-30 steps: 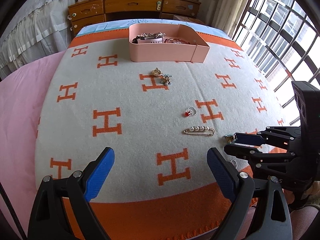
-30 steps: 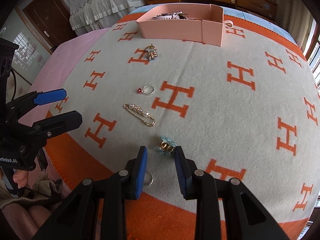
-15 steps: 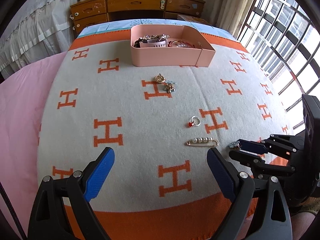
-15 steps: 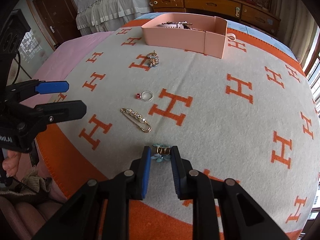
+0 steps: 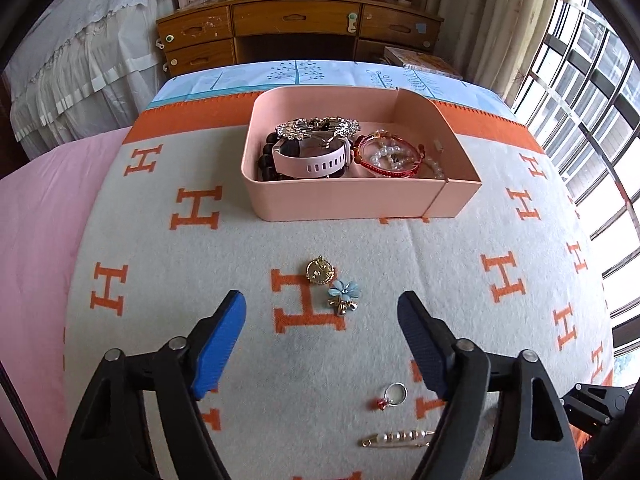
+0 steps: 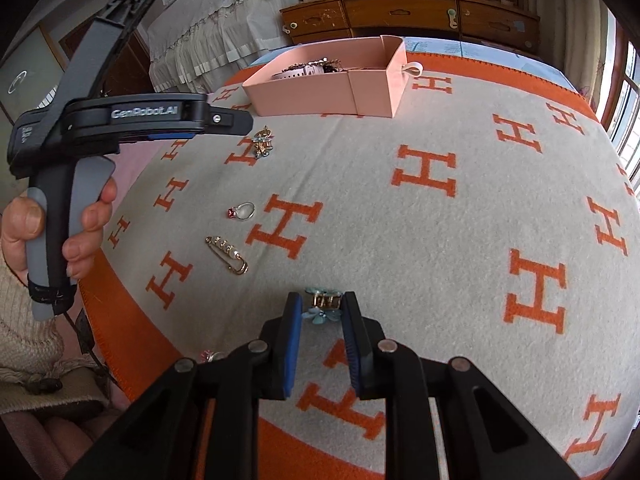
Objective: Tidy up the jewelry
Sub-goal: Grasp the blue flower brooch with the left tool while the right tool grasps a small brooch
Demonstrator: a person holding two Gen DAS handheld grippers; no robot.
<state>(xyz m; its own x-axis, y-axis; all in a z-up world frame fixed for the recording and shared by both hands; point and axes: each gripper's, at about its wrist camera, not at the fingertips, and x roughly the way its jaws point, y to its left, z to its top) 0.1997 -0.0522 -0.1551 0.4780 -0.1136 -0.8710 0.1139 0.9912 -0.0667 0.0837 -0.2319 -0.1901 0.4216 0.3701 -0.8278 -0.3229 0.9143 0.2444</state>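
My right gripper (image 6: 321, 310) is shut on a small blue flower hair clip (image 6: 323, 305) and holds it above the blanket. My left gripper (image 5: 322, 328) is open and empty, hovering just short of a gold charm (image 5: 319, 270) and a blue flower earring (image 5: 343, 294). A ring with a red stone (image 5: 394, 394) and a pearl safety pin (image 5: 396, 438) lie between its fingers, nearer the camera; they also show in the right wrist view as the ring (image 6: 244, 211) and the pin (image 6: 227, 249). The pink box (image 5: 352, 200) beyond holds a watch and bracelets.
The white blanket with orange H marks (image 6: 460, 240) covers the bed. A wooden dresser (image 5: 296, 28) stands behind the bed and barred windows (image 5: 592, 92) are on the right. Another small trinket (image 6: 210, 356) lies by the right gripper's left finger.
My left gripper moved forward toward the pink box and the gold charm. My right gripper closed further on the blue flower clip and lifted it.
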